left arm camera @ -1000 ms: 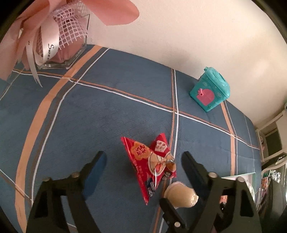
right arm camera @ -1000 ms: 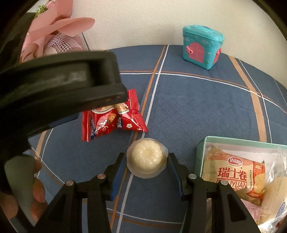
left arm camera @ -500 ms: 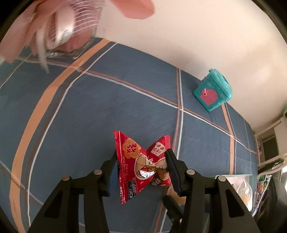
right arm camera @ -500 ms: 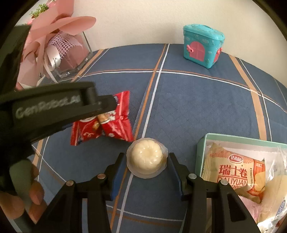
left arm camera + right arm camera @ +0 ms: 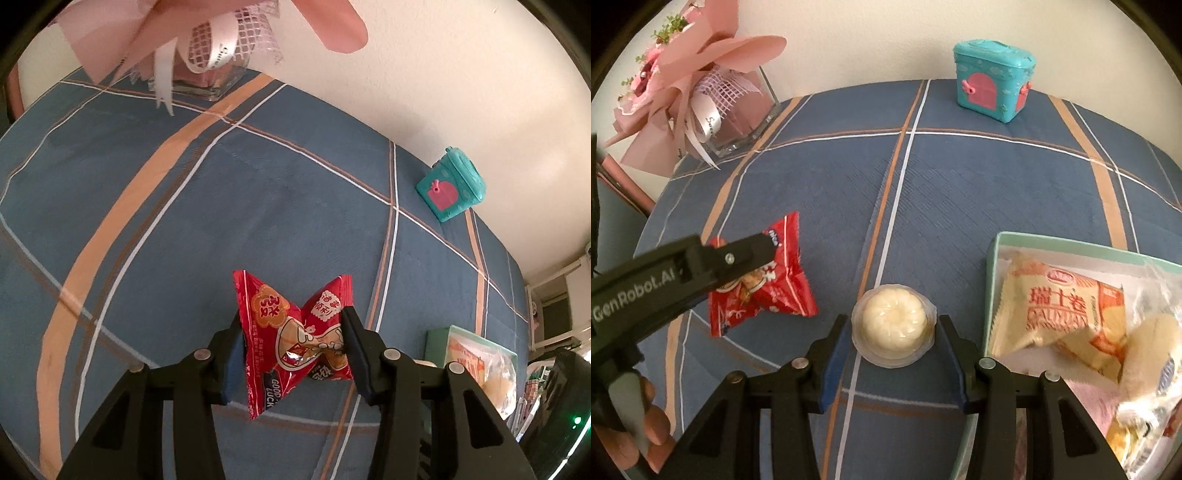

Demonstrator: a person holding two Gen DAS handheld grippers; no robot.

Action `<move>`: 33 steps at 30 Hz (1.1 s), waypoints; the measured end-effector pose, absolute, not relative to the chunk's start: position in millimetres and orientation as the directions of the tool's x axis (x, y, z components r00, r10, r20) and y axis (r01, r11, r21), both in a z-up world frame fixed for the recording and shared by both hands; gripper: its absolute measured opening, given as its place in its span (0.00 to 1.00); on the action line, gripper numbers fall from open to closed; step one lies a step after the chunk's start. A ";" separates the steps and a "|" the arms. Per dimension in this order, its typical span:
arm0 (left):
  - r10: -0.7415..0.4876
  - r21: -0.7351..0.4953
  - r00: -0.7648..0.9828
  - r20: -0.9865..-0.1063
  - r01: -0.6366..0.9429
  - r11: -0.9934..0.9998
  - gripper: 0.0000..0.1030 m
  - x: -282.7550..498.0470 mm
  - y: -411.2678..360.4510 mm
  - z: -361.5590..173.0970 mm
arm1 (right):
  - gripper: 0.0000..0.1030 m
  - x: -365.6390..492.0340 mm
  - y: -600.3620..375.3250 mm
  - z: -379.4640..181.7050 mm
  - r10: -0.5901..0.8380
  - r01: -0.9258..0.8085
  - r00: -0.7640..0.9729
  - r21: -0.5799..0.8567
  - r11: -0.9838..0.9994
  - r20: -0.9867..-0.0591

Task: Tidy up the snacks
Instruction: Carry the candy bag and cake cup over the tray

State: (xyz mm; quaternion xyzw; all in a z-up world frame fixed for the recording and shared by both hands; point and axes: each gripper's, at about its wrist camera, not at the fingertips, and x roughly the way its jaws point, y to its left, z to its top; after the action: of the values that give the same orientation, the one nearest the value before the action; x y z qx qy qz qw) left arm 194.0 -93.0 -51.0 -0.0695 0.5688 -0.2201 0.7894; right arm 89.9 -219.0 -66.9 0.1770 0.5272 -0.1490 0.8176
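Mid-pickup: left tongs (image 5: 293, 339) just closed, pinching the red snack packet (image 5: 295, 339), right tongs (image 5: 892, 334) clamping the jelly cup (image 5: 892, 325); next, carrying both into the green box (image 5: 993, 251).

Both wrist cameras look steeply down at the bench (image 5: 221, 206) from close range. Each view shares the teal toy house (image 5: 451, 188) (image 5: 993, 85), far from the lens, at the wall.
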 end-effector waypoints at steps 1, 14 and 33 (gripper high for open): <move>-0.428 -0.361 0.258 -0.866 0.268 0.893 0.48 192.5 -91.2 -49.3 | 0.48 88.8 -217.9 -64.8 -0.057 0.431 0.402 0.134 0.892 -0.914; -0.425 -0.360 0.299 -0.855 0.248 0.899 0.48 159.4 -52.5 -24.6 | 0.48 56.1 -195.6 -41.0 -0.057 0.420 0.419 0.138 0.897 -0.906; -0.475 -0.350 0.410 -0.779 0.345 0.871 0.48 101.3 -37.9 33.1 | 0.48 -2.0 -181.9 14.6 -0.144 0.422 0.517 0.104 0.901 -0.843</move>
State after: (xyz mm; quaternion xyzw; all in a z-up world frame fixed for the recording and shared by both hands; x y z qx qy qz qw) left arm 101.3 -37.9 33.1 -0.0669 0.4849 -0.2451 0.8368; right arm -2.0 -181.9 14.6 0.1498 0.4627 -0.1649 0.8581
